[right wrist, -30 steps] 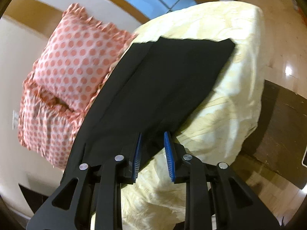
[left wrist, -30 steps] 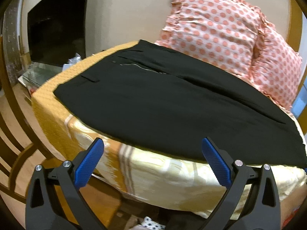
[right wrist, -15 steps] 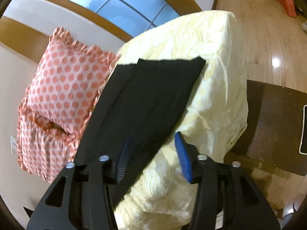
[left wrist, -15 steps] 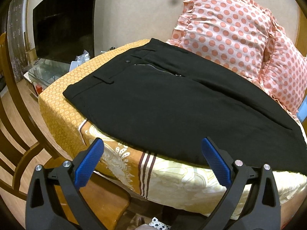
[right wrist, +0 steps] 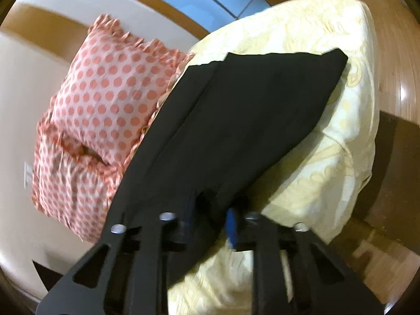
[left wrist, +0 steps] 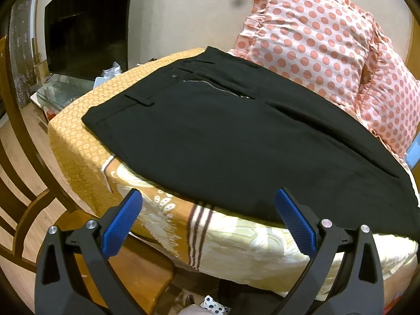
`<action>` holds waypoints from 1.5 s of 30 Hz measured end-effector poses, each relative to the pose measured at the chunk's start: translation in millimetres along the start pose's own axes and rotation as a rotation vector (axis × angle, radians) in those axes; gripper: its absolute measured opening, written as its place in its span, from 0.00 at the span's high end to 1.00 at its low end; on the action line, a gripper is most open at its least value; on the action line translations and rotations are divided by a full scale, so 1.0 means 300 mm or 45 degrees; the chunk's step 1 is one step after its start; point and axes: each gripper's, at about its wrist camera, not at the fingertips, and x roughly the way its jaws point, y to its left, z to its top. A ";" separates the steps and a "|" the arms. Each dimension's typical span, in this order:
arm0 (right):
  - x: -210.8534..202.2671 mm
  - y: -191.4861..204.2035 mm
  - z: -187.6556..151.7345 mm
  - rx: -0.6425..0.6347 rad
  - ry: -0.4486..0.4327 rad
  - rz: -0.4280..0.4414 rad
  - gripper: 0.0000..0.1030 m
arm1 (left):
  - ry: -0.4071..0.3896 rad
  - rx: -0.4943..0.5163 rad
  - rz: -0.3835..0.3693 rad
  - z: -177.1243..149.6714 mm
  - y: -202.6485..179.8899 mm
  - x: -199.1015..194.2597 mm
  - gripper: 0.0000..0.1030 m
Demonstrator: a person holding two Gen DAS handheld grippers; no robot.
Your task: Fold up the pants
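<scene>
Left gripper (left wrist: 208, 211): blue-padded fingers (left wrist: 122, 225) spread wide, nothing between them, held off the near edge of the bed (left wrist: 257, 246), short of the cloth. Right gripper (right wrist: 208, 221): fingers drawn close together over the near side edge of the black pants (right wrist: 236, 126); fabric lies between the pads, but motion blur hides whether they actually pinch it — cannot tell.

Pants lie flat on the bedcover, spread along the bed. Left wrist view: waistband end (left wrist: 147, 97) points left, toward the orange-patterned end of the cover; button and zip face up. Legs run off to the right. Right wrist view: long axis runs away from the camera to the two hems (right wrist: 275, 56), which stop short of the far end of the mattress. A lengthwise line divides the two legs, lying side by side.

Edges and room:
- Near long edge of pants sits close to the bed's front edge; a strip of yellow cover shows beyond it.
- Far long edge touches or nearly touches the polka-dot pillows (left wrist: 323, 50) against the wall.
- Bare cover past the hems and beside the waistband.
- Wooden chair (left wrist: 23, 189) at lower left, near the bed corner.
- Dark TV screen (left wrist: 86, 31) well behind the waistband end.
</scene>
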 end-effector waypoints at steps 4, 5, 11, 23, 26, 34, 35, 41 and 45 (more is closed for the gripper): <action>-0.042 0.057 0.001 -0.074 -0.071 0.099 0.98 | 0.060 -0.092 -0.022 0.010 0.050 0.014 0.02; -0.072 0.099 0.003 -0.127 -0.109 0.157 0.98 | 0.087 -0.140 -0.062 0.013 0.073 0.023 0.02; -0.123 0.243 0.053 -0.195 -0.156 0.316 0.98 | 0.164 -0.274 -0.141 0.025 0.134 0.063 0.04; -0.114 0.335 0.112 -0.206 -0.171 0.389 0.98 | 0.188 -0.369 -0.319 0.054 0.133 0.027 0.16; -0.094 0.329 0.110 -0.199 -0.159 0.371 0.98 | 0.218 -0.374 -0.371 0.053 0.108 0.028 0.16; -0.074 0.332 0.098 -0.219 -0.143 0.345 0.98 | 0.323 -0.398 -0.553 0.051 0.040 0.058 0.25; -0.071 0.331 0.098 -0.221 -0.139 0.343 0.98 | 0.311 -0.415 -0.555 0.051 0.044 0.055 0.25; -0.063 0.331 0.093 -0.233 -0.135 0.335 0.98 | 0.379 -0.578 -0.672 0.058 0.075 0.096 0.24; -0.059 0.330 0.089 -0.236 -0.130 0.334 0.98 | 0.379 -0.603 -0.678 0.075 0.064 0.121 0.21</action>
